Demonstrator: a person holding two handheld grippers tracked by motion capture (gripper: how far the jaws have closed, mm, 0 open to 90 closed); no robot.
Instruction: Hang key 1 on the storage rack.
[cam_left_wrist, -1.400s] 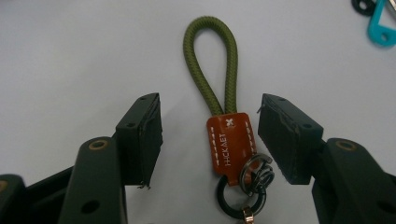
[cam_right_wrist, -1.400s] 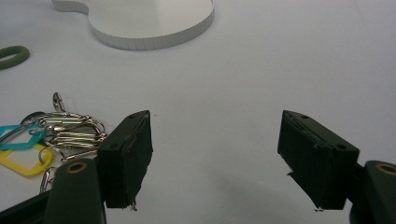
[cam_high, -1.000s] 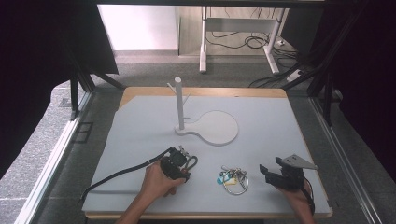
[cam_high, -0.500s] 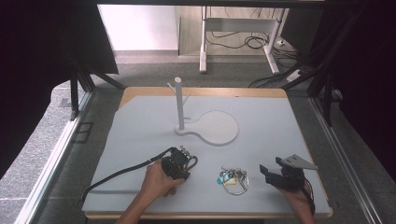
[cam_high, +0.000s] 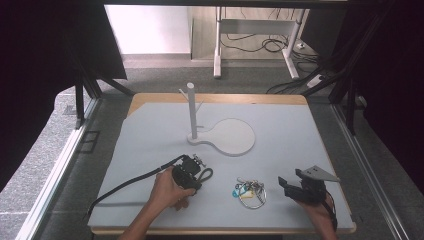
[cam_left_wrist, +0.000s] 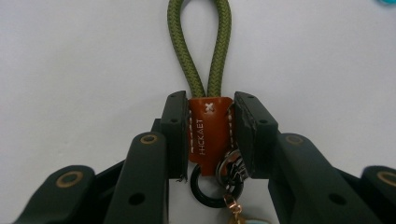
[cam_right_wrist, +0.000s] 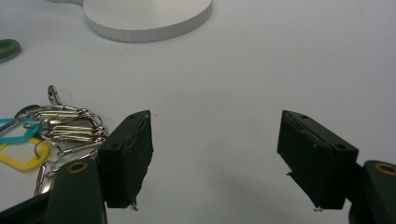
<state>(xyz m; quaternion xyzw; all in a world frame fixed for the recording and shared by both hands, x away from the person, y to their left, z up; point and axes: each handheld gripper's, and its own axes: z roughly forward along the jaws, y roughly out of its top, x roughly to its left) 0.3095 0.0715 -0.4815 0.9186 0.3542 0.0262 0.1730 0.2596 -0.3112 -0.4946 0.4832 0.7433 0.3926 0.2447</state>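
Left gripper (cam_left_wrist: 210, 135) clamping the lanyard keychain's (cam_left_wrist: 208, 135) leather tab, loop pointing 12 o'clock; right gripper (cam_right_wrist: 215, 158) sitting apart, idle.

Olive braided cord loop (cam_left_wrist: 200, 46), orange stitched tab (cam_left_wrist: 209, 128), seemingly leather

Left gripper (cam_left_wrist: 208, 140): fingers (cam_left_wrist: 175, 133) have just been closing, now clamped on the keychain's brown leather tab (cam_left_wrist: 209, 128). Hand and gripper shift slightly on the tabletop (cam_high: 300, 135).
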